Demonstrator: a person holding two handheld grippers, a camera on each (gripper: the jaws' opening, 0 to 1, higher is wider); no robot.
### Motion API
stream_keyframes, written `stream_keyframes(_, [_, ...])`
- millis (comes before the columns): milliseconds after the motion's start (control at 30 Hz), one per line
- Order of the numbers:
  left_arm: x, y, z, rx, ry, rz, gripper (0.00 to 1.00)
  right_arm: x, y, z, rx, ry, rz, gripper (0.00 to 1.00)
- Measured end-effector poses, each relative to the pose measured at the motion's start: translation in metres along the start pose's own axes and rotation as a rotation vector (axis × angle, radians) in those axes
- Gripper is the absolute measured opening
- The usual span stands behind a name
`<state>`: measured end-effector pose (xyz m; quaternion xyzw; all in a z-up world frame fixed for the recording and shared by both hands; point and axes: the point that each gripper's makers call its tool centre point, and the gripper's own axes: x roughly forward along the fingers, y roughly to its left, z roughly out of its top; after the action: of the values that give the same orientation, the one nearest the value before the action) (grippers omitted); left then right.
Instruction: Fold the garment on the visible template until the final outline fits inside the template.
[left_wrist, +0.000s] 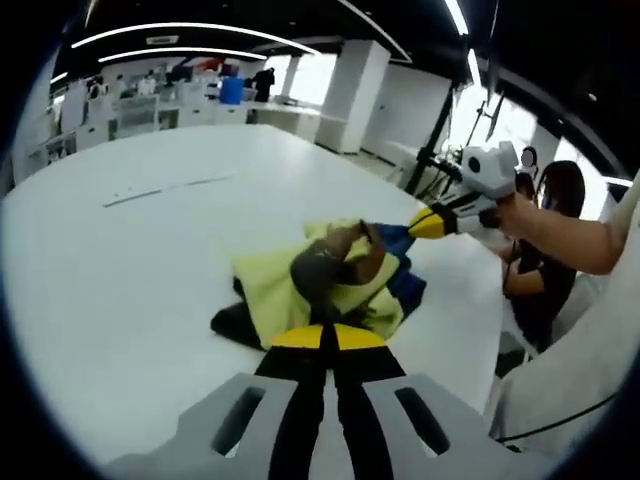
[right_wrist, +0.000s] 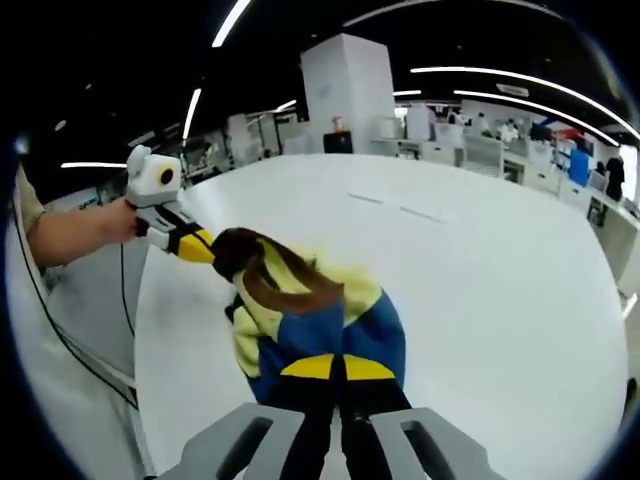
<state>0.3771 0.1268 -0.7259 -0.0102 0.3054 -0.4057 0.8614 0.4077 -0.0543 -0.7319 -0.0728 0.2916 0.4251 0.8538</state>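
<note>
On the white bench (left_wrist: 120, 260), a bunched garment (left_wrist: 330, 285) is held between two handheld grippers.

Left gripper view: the left gripper (left_wrist: 322, 338) has its yellow-tipped jaws closed on the near edge of the garment, a crumpled heap of pale yellow, blue, brown and black fabric resting on the bench. The right gripper (left_wrist: 425, 224) enters from the right, held in a person's hand (left_wrist: 520, 215), its yellow tip clamped on the far blue edge. Right gripper view: the right gripper (right_wrist: 337, 368) has its jaws closed on the blue part of the garment (right_wrist: 310, 320); the left gripper (right_wrist: 200, 247) grips the brown end. A thin marked line (left_wrist: 165, 190) lies on the bench, well apart from the garment.
</note>
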Motion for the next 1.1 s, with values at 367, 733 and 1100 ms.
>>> stream_keyframes(367, [-0.016, 0.0, 0.023, 0.07, -0.002, 0.022, 0.0, -0.013, -0.003, 0.029, -0.047, -0.053, -0.02, 0.0])
stream_keyframes(733, [-0.025, 0.003, 0.052, 0.139, 0.005, 0.01, 0.0, -0.023, -0.009, 0.046, -0.065, -0.079, -0.032, 0.0])
stream_keyframes(1100, [-0.029, 0.004, 0.075, 0.191, 0.02, 0.007, 0.0, -0.033, -0.018, 0.07, -0.097, -0.11, -0.048, 0.0])
